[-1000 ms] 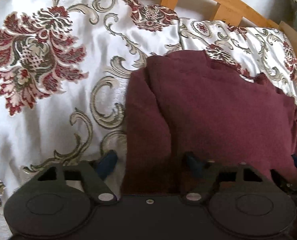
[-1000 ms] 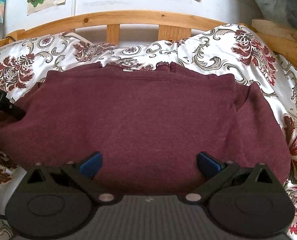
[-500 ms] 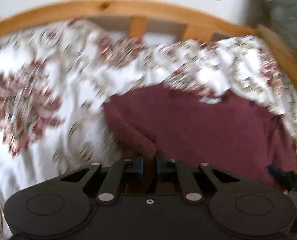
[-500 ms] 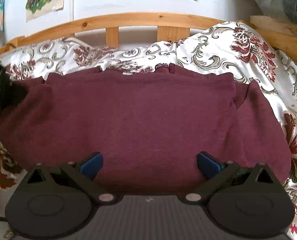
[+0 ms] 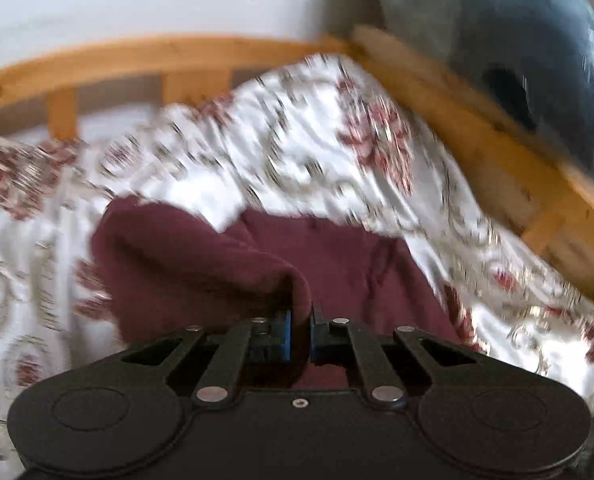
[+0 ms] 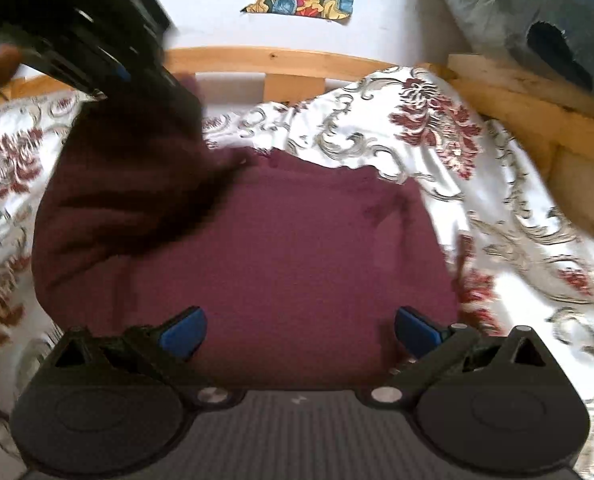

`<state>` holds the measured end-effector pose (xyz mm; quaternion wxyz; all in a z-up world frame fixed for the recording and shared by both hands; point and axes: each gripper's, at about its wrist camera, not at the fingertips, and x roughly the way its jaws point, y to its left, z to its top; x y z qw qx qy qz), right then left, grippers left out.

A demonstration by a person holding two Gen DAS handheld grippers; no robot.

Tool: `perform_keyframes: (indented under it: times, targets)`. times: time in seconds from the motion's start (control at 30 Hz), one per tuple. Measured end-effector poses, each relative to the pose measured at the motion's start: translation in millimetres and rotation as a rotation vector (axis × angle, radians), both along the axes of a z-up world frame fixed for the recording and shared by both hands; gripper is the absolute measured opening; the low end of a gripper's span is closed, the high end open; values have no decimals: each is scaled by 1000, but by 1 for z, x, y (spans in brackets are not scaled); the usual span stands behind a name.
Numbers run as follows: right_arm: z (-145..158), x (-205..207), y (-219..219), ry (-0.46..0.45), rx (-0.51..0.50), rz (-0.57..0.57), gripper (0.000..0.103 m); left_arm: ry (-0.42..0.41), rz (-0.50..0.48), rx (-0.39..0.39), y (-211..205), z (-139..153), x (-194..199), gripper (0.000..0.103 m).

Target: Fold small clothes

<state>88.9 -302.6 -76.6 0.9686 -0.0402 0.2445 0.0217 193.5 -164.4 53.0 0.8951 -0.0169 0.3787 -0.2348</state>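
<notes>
1. Two grippers work over one maroon garment (image 6: 297, 248), which lies on the floral bedspread (image 6: 477, 160) beside the wooden bed frame (image 6: 281, 60).
2. We pinch a fold at the garment's left edge in our left gripper (image 5: 300, 326); its blue pads (image 5: 284, 334) are almost together, cloth between them, lifted above the rest.
3. We hold our right gripper (image 6: 300, 330) wide apart over the near hem, gripping nothing.
4. From the right wrist view, the raised fold (image 6: 137, 168) hangs at upper left.
</notes>
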Motion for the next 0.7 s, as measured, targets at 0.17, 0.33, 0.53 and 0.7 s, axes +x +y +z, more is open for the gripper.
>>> perform_keyframes:
  times: [0.17,0.33,0.53,0.7]
  targets:
    - [-4,-13,-14,19,-34,-2,103,36,-43,13,-22,-34,-2,9]
    - [-11,-21,-21,43,-44,-2,103,43,-55,-51,-13,-29,-8,35]
    - [-14,-19,-21,69,-25,-14,103,-17,-93,-166,-3,-1,-24,89]
    - [-17,-15,-24,100,-13,-17,103,-129,-131,-208,14,22,-46,101]
